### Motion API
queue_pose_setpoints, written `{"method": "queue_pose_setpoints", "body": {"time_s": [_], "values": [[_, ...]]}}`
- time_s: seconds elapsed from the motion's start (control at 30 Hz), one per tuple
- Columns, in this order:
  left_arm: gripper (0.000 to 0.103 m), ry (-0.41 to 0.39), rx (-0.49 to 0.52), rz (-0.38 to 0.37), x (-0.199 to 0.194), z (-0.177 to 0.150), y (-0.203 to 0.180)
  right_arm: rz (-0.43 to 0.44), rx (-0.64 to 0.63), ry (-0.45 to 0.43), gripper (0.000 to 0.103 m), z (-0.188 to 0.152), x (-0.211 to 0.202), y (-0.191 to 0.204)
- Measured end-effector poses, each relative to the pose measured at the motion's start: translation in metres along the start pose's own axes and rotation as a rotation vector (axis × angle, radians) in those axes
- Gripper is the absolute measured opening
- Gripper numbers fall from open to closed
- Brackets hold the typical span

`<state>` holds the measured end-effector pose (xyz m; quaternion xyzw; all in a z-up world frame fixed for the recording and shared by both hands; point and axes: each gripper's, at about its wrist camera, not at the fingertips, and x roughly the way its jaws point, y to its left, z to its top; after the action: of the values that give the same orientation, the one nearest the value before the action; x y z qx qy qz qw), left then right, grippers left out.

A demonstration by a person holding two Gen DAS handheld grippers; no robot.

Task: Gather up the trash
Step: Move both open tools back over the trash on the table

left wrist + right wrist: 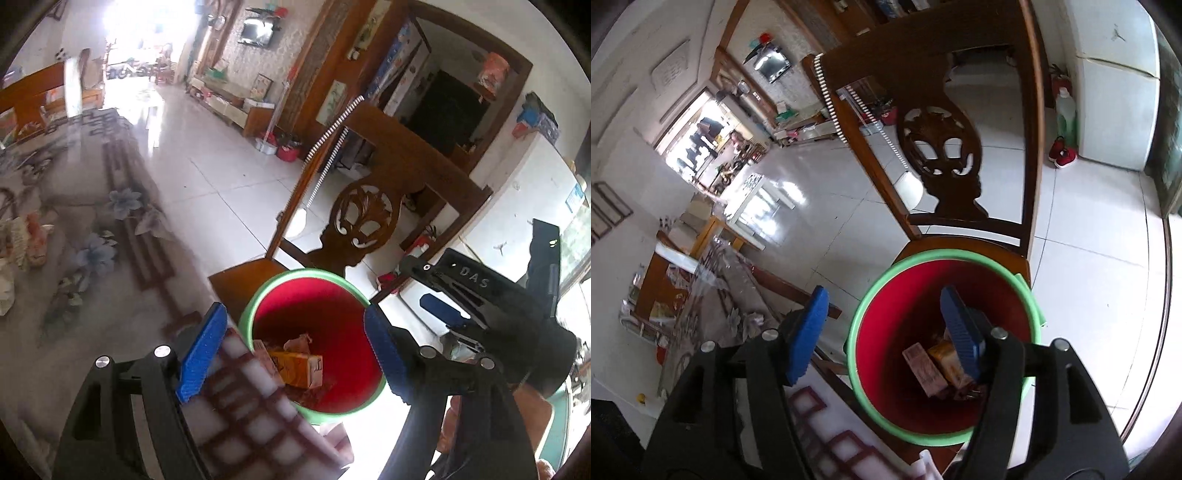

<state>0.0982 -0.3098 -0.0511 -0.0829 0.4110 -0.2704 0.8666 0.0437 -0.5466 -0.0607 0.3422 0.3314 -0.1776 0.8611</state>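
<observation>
Lying in red bin: orange carton.

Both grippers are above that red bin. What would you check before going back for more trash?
1. Left gripper open, nothing between the fingers: ok.
2. Right gripper open and empty: ok.
3. Orange carton lies inside the red bin: ok.
4. Bin upright beside the wooden chair: ok.
5. Crumpled trash on the flowered table remains to collect: not ok.
6. Room left in bin: ok.

glossy white tiled floor, carved wooden chair, daylight flooding a far doorway.
</observation>
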Motion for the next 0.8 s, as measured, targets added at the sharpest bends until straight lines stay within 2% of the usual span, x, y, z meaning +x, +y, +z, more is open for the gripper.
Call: {"method": "queue_pose_setpoints", "body": {"time_s": [0.2, 0.3, 0.4, 0.5, 0.67, 0.8], "values": [[0.074, -0.029, -0.031, 0.063, -0.037, -0.017, 0.034, 0.001, -0.205, 0.006, 0.066, -0.016, 0.001, 0.056], [0.074, -0.062, -0.049, 0.157, -0.068, -0.032, 0.063, 0.028, -0.271, 0.004, 0.069, -0.026, -0.002, 0.082], [0.074, -0.09, -0.111, 0.244, -0.105, -0.049, 0.103, 0.064, -0.316, 0.019, 0.072, -0.038, -0.002, 0.105], [0.074, -0.113, -0.202, 0.365, -0.147, -0.069, 0.156, 0.104, -0.368, 0.053, 0.074, -0.053, -0.002, 0.131], [0.074, -0.117, -0.309, 0.548, -0.202, -0.092, 0.231, 0.155, -0.438, 0.074, 0.077, -0.081, -0.008, 0.169], [0.074, -0.104, -0.386, 0.634, -0.232, -0.107, 0.283, 0.181, -0.482, 0.106, 0.078, -0.105, -0.008, 0.193]]}}
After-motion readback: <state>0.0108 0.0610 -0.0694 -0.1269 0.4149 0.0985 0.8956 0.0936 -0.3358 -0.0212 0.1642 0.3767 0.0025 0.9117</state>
